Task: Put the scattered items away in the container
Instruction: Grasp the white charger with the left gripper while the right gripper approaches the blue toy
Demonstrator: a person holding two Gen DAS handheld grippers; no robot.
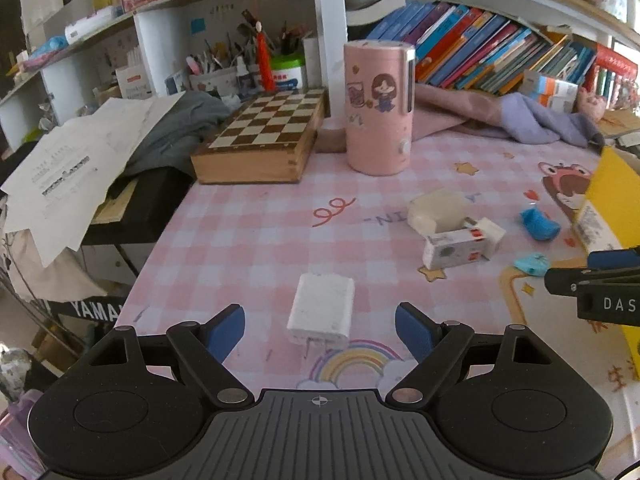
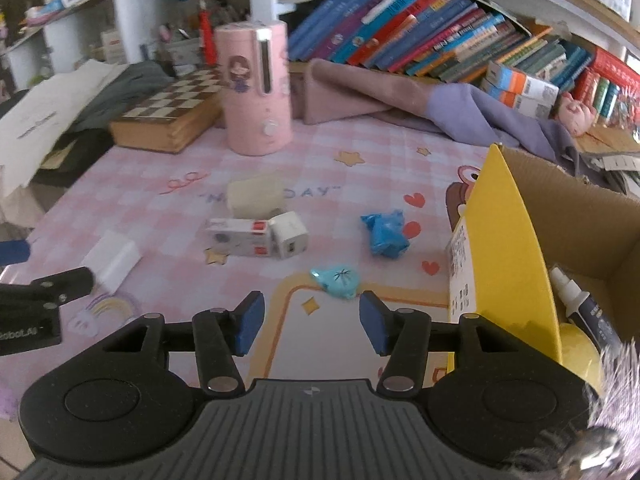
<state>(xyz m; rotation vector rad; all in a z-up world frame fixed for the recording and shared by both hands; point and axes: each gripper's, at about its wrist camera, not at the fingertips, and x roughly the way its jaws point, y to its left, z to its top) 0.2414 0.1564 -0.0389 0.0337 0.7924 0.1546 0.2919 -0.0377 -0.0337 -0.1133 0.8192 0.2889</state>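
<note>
My left gripper (image 1: pixel 320 326) is open, its blue pads on either side of a white charger block (image 1: pixel 322 311) that lies on the pink checked mat; the block also shows in the right wrist view (image 2: pixel 114 261). My right gripper (image 2: pixel 311 322) is open and empty, just short of a light-blue flat piece (image 2: pixel 337 280). Farther off lie a crumpled blue wrapper (image 2: pixel 385 232), a small white carton (image 2: pixel 240 237), a white plug cube (image 2: pixel 289 235) and a cream tape roll (image 2: pixel 258 195). The yellow cardboard box (image 2: pixel 516 240) stands at the right, holding a spray bottle (image 2: pixel 580 300) and a yellow thing.
A pink cylinder appliance (image 1: pixel 378 108) and a wooden chess box (image 1: pixel 264 136) stand at the back of the mat. Folded pink and purple cloths (image 2: pixel 420 96) lie before a row of books. Papers (image 1: pixel 72 168) overhang the desk's left edge.
</note>
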